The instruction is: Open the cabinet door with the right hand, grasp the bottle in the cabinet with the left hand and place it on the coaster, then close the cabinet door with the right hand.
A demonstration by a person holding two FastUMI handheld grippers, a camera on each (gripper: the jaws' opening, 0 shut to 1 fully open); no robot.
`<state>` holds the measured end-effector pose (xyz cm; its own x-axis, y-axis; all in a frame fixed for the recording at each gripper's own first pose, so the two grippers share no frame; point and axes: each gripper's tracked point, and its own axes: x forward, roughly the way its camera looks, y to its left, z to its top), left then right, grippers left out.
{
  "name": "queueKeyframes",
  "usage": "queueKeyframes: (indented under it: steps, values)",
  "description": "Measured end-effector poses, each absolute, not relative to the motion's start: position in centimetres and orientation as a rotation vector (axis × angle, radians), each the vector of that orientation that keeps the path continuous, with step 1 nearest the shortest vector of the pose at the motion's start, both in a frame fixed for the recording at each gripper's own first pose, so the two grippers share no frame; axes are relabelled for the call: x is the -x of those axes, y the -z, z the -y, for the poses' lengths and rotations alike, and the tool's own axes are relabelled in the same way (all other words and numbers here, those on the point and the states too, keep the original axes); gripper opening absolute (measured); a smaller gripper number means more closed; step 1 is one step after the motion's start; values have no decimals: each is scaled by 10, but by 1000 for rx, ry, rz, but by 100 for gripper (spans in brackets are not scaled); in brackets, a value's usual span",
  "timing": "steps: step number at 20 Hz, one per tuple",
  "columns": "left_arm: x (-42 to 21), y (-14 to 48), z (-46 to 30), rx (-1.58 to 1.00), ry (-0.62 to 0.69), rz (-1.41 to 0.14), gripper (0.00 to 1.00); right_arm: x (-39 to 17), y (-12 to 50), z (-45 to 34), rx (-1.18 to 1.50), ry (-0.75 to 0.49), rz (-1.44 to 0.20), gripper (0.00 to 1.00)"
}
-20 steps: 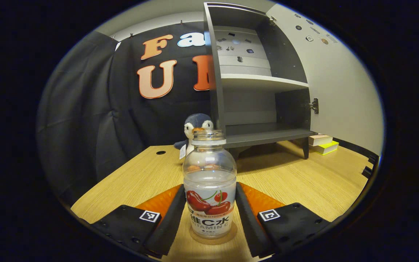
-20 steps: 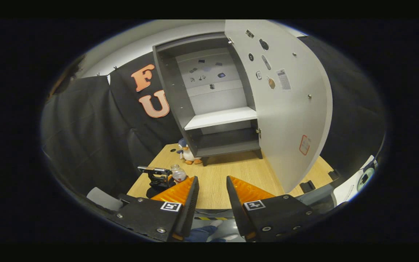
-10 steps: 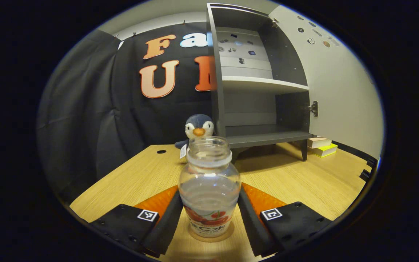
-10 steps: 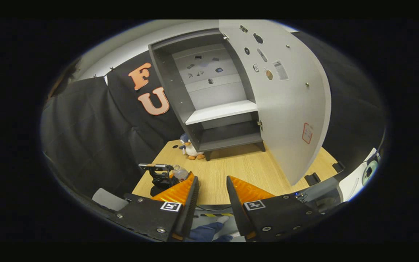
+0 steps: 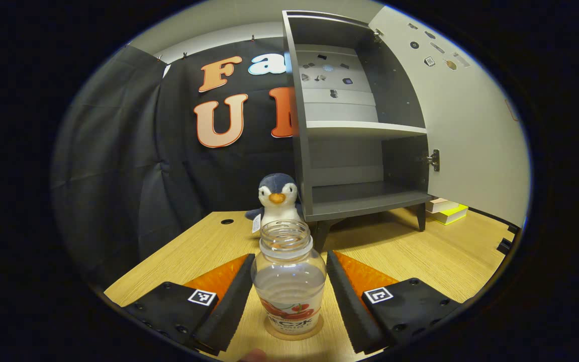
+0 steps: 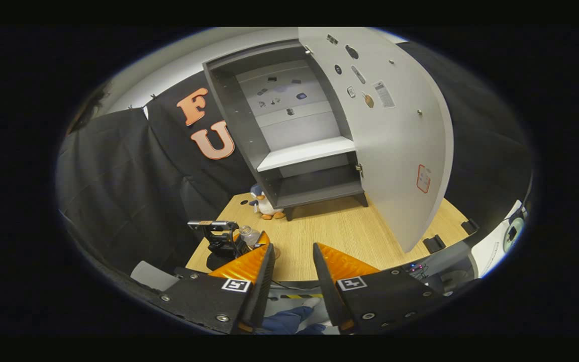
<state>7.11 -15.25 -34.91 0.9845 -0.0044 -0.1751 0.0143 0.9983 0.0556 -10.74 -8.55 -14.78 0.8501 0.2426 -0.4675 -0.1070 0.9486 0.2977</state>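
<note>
Bottle sitting on the coaster, door waiting wide open

The left gripper (image 5: 289, 296) is flanking the bottle (image 5: 289, 284) on its coaster (image 5: 293, 332), jaws parted; withdrawing crookedly risks tipping it. The right gripper (image 6: 292, 281) is hanging narrowly parted, the cabinet door (image 6: 395, 146) at two o'clock.

A plush penguin (image 5: 277, 198) sits upright on the wooden table (image 5: 435, 256), at twelve o'clock in the left gripper view. Two stacked books (image 5: 445, 210) lie at three o'clock. A cable hole (image 5: 227, 221) shows at ten o'clock.
</note>
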Motion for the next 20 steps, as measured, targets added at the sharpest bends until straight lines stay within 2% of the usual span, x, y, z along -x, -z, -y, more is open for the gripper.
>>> queueKeyframes:
  steps: [4,5,7,12,20]
  values:
    - [-69,343,146,-46,2,-165,92,108,147,86,-276,-189,-523,48]
    - [-68,340,146,-40,7,-159,92,110,147,85,-278,-191,-524,52]
    - [-67,334,147,-22,20,-155,96,111,147,85,-274,-195,-523,48]
    - [-64,311,145,-29,21,-132,95,114,138,89,-272,-196,-493,48]
    - [-55,245,152,4,29,-112,95,124,85,130,-273,-144,-331,48]
